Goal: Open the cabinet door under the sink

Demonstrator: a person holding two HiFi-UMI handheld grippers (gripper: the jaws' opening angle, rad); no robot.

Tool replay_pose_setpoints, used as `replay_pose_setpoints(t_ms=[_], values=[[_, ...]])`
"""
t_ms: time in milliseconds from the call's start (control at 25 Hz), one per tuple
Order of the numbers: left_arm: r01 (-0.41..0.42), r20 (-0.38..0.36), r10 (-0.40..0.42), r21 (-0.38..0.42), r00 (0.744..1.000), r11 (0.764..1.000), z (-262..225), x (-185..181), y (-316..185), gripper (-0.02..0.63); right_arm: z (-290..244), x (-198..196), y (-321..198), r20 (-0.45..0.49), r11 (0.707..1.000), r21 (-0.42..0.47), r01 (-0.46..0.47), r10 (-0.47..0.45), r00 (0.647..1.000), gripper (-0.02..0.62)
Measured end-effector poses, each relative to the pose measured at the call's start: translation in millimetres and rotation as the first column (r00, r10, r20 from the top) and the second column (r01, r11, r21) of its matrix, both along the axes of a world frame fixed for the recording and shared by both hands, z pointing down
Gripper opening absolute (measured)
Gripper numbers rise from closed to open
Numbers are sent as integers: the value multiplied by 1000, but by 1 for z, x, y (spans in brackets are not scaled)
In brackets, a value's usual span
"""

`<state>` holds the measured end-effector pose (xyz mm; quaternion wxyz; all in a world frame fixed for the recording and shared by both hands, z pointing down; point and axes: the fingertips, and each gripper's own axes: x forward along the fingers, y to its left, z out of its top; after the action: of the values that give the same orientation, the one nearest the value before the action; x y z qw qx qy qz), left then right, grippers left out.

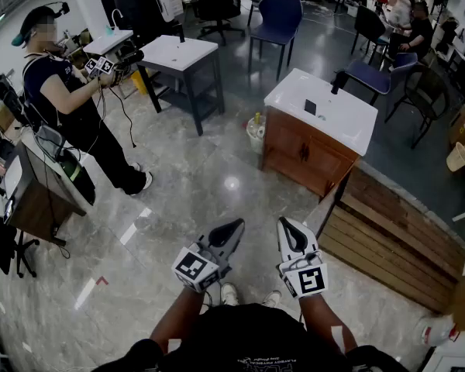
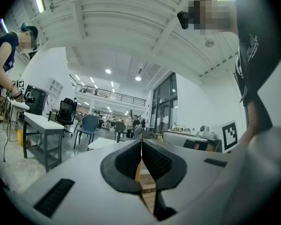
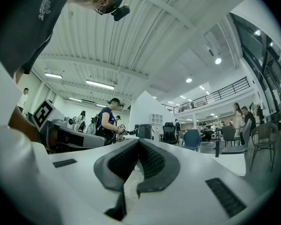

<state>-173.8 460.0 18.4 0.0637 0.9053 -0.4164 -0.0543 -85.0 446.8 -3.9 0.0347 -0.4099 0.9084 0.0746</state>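
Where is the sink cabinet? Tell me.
In the head view, the sink cabinet stands upper right of centre, between a white bin and a slatted wooden platform.

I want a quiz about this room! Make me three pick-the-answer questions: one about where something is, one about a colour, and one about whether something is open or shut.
1. Where is the sink cabinet?
A. Gripped in a claw.
B. Across the floor, ahead of the left claw and the right claw, touching neither.
C. Tipped over on its side.

2. What colour is the sink top?
A. White.
B. Red.
C. Green.

3. How are the cabinet's doors?
A. Wide open.
B. Taken off.
C. Shut.

Answers:
1 B, because bare floor lies between both claws and the cabinet.
2 A, because the top is plain white above the brown wood.
3 C, because the doors sit flat in the cabinet's front.
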Motion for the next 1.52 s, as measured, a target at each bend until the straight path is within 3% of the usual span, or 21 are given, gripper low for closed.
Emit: replay_pose_setpoints(t_ms=[760, 920, 1200, 1520], values=[[-40, 9, 40, 7, 999, 999, -2, -59, -21, 25, 7, -45, -17, 29, 994, 3, -105, 105, 994, 23], [-71, -16, 71, 12, 997, 997, 1, -53, -37, 25, 9, -45, -29, 30, 995, 1, -103, 103, 994, 23], [-102, 8, 102, -13, 995, 995, 12, -28, -84, 25, 21, -28, -76, 35, 994, -25, -107, 108, 994, 23], [-45, 68, 44, 14, 997, 999, 5, -6, -167, 25, 41, -4, -146, 2, 994, -61, -95, 95, 995, 23]])
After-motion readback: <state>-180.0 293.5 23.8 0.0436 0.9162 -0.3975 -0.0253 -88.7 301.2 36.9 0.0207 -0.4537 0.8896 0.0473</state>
